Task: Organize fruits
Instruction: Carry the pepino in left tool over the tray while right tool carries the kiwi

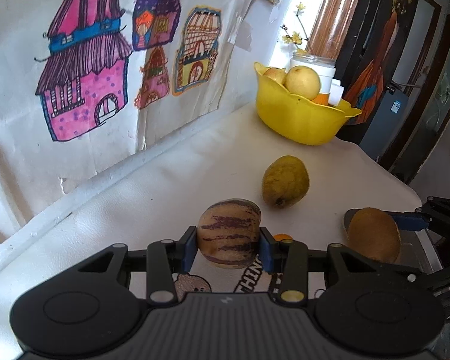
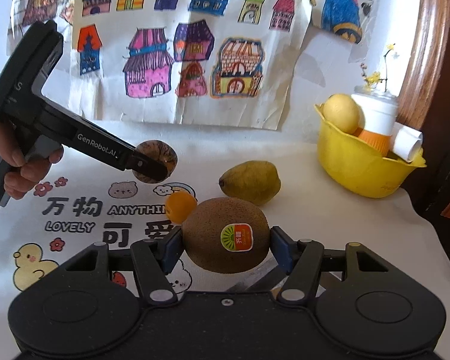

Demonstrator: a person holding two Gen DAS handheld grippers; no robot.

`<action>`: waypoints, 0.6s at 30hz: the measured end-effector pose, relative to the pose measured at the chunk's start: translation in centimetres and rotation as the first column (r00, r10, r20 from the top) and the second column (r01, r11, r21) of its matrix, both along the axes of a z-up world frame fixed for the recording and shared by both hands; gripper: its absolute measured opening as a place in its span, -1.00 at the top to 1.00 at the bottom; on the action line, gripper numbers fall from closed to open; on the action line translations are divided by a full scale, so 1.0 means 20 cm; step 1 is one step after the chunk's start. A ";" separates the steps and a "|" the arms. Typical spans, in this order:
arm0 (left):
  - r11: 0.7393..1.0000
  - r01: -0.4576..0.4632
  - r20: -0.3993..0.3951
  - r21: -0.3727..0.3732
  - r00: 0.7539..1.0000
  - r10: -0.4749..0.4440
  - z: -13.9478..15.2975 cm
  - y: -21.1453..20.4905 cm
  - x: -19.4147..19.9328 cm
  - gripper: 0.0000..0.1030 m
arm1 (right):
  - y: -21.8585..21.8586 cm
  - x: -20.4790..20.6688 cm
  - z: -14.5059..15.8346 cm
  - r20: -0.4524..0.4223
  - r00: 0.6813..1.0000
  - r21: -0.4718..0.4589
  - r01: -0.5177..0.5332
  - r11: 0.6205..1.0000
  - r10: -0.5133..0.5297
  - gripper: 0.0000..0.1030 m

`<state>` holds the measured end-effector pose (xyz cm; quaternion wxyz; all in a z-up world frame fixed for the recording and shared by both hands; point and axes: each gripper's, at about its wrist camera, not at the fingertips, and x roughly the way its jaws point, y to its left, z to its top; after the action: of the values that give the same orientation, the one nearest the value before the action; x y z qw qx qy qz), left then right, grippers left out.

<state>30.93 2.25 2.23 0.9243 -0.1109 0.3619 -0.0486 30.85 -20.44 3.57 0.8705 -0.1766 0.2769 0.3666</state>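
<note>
My left gripper (image 1: 229,247) is shut on a tan melon with purple stripes (image 1: 228,232), held above the table; it also shows as a dark round fruit (image 2: 154,161) in the right wrist view. A brown kiwi with a sticker (image 2: 226,235) sits between the blue pads of my right gripper (image 2: 225,246), which is shut on it; the left wrist view has this kiwi (image 1: 373,238) at the right. A green-yellow pear (image 1: 285,181) (image 2: 250,186) lies on the table. A small orange fruit (image 2: 181,206) lies just beyond the kiwi. A yellow bowl (image 1: 300,120) (image 2: 357,165) at the far right holds pale fruits.
The table carries a white cloth with cartoon prints (image 2: 75,225). Children's house drawings (image 2: 165,60) hang on the wall behind. A white jar with yellow flowers (image 2: 375,114) stands behind the bowl. A person's hand (image 2: 24,162) grips the left tool. The table's right edge (image 1: 405,186) drops off beside the bowl.
</note>
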 end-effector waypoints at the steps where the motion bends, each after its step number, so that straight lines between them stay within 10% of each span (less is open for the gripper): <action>1: 1.000 0.002 0.003 0.001 1.000 -0.002 0.01 -0.01 -0.01 0.11 | -0.01 -0.01 0.01 0.003 1.000 0.004 0.003 1.000 -0.003 -0.23; 18: 0.992 0.127 0.021 -0.023 0.992 -0.127 0.15 -0.30 -0.14 0.11 | -0.36 -0.30 0.15 0.051 0.995 0.050 0.083 0.995 -0.086 -0.23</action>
<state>28.20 -3.65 5.17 0.9215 -0.0983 0.3585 -0.1128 24.88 -27.68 6.55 0.8962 -0.1535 0.2522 0.3311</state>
